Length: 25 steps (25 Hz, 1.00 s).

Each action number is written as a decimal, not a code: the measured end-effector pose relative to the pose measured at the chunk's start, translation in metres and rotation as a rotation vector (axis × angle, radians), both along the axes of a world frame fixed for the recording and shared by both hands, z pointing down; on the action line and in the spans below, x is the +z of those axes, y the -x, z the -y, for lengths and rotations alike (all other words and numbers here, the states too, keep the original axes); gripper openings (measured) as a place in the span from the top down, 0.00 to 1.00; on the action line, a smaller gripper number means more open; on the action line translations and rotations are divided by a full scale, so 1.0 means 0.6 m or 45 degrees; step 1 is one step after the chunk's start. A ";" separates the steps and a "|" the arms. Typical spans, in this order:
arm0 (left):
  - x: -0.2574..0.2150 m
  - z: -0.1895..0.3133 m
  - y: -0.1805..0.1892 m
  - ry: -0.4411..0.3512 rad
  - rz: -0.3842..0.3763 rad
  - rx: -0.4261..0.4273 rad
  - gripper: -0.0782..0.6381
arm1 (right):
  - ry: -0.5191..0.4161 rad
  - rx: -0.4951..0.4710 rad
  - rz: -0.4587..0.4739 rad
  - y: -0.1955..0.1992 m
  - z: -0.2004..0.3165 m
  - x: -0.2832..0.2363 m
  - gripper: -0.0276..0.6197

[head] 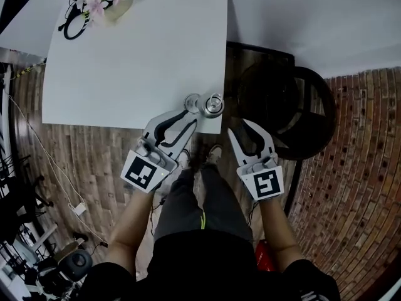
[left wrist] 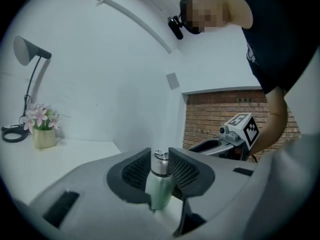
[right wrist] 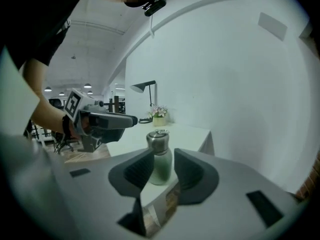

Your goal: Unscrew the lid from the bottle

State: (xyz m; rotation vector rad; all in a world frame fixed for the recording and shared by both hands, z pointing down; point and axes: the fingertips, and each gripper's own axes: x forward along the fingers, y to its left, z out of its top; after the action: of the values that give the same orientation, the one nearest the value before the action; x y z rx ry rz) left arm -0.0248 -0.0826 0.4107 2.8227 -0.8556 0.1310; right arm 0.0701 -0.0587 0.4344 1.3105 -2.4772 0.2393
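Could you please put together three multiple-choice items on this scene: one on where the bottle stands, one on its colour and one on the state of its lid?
1. Where on the white table does the bottle stand?
A. At the far left corner
B. At the near edge, by the right corner
C. In the middle

2. What colour is the bottle's body?
A. Red
B. Black
C. Pale green

3. Where is the lid?
A. On top of the bottle
B. On the floor
C. Lying in the middle of the table

Answers:
1 B: the head view shows it at the edge nearest the person, close to the right corner.
2 C: the right gripper view shows a pale green body.
3 A: both gripper views show the steel lid sitting on the neck.
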 end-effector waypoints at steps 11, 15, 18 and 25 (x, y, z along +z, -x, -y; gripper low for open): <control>0.045 0.025 -0.073 0.008 -0.017 0.381 0.50 | 0.028 -0.311 0.033 0.044 0.031 0.075 0.51; 0.047 0.032 -0.100 0.059 -0.051 0.473 0.49 | 0.040 -0.387 0.048 0.054 0.051 0.085 0.45; 0.047 0.035 -0.116 0.032 -0.032 0.554 0.49 | 0.029 -0.459 0.042 0.067 0.065 0.086 0.43; 0.043 0.034 -0.135 -0.122 0.000 0.728 0.49 | 0.014 -0.569 0.065 0.099 0.082 0.082 0.43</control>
State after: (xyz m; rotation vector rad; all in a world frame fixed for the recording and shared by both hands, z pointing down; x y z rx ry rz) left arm 0.0561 -0.1027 0.4366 3.0708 -0.0319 0.1706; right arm 0.0107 -0.1077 0.4837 0.7225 -2.7234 0.1767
